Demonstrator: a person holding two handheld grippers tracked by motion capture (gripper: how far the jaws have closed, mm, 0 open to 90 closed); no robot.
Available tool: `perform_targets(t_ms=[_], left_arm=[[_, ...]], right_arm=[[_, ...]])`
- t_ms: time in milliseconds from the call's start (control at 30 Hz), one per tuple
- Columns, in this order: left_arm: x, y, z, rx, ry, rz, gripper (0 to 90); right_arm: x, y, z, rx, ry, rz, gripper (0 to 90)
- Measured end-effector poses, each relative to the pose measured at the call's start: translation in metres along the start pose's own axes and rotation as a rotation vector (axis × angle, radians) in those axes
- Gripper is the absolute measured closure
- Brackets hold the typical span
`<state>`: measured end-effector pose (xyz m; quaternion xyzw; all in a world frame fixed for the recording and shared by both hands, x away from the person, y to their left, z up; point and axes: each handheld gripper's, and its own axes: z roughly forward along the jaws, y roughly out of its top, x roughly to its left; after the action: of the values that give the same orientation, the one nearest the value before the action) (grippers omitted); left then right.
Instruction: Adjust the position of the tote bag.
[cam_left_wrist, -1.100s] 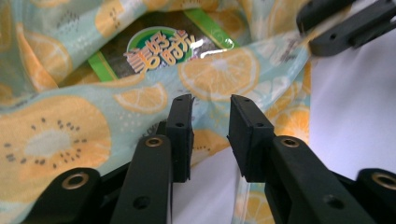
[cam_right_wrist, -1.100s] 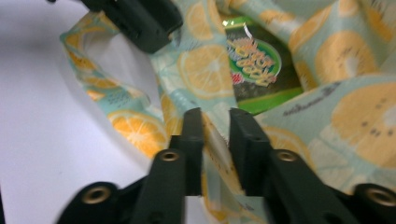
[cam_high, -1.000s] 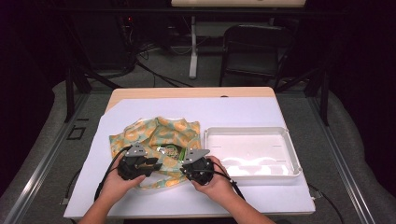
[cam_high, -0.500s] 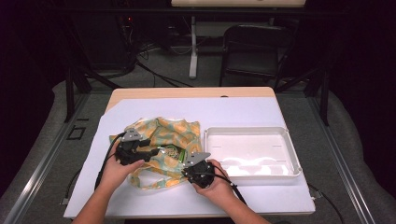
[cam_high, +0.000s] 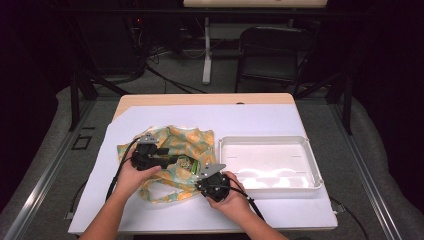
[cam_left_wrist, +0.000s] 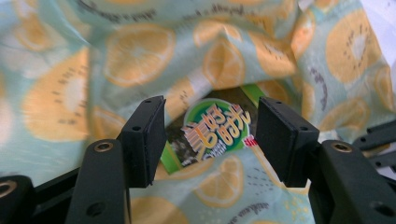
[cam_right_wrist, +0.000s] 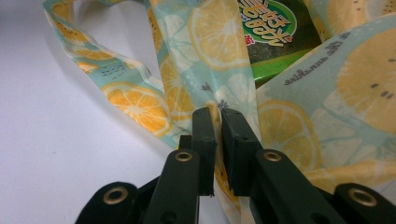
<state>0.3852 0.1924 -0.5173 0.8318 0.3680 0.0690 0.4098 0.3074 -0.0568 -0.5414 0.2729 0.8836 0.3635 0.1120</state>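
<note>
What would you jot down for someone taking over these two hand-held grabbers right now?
Left gripper: jaws have just been opening, now wide, aimed at the green packet in the bag's mouth, not pressing on it.
Right gripper: shut on the bag edge, holding the mouth open.
Tray: on the table, right of the bag.
Done: bag opened, packet exposed.
Left: probably grip the packet, pull it out, perhaps place it in the tray.

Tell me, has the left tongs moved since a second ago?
Yes. The left tongs went up the bag, away from the table's near edge, jaws just opened toward the green packet.
</note>
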Motion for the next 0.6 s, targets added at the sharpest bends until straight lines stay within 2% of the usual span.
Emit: perform_targets(t_ms=[67, 200, 333, 433, 600], left_arm=[[-0.001, 0.0, 0.003, 0.011, -0.006, 0.011, 42.7], [-0.002, -0.001, 0.008, 0.028, -0.024, 0.003, 43.0], [-0.005, -0.002, 0.012, 0.053, -0.029, 0.017, 43.9], [-0.007, -0.003, 0.013, 0.078, -0.045, 0.034, 44.6], [-0.011, -0.004, 0.013, 0.091, -0.077, 0.047, 45.0]], right_arm=[[0.0, 0.0, 0.001, 0.001, 0.0, 0.001, 84.1], [0.0, -0.001, 0.002, 0.007, -0.003, -0.002, 84.2], [0.0, -0.002, 0.003, 0.012, -0.007, -0.007, 84.3], [0.001, -0.002, 0.005, 0.015, -0.012, -0.007, 84.4], [0.001, -0.002, 0.007, 0.019, -0.014, -0.011, 84.5]])
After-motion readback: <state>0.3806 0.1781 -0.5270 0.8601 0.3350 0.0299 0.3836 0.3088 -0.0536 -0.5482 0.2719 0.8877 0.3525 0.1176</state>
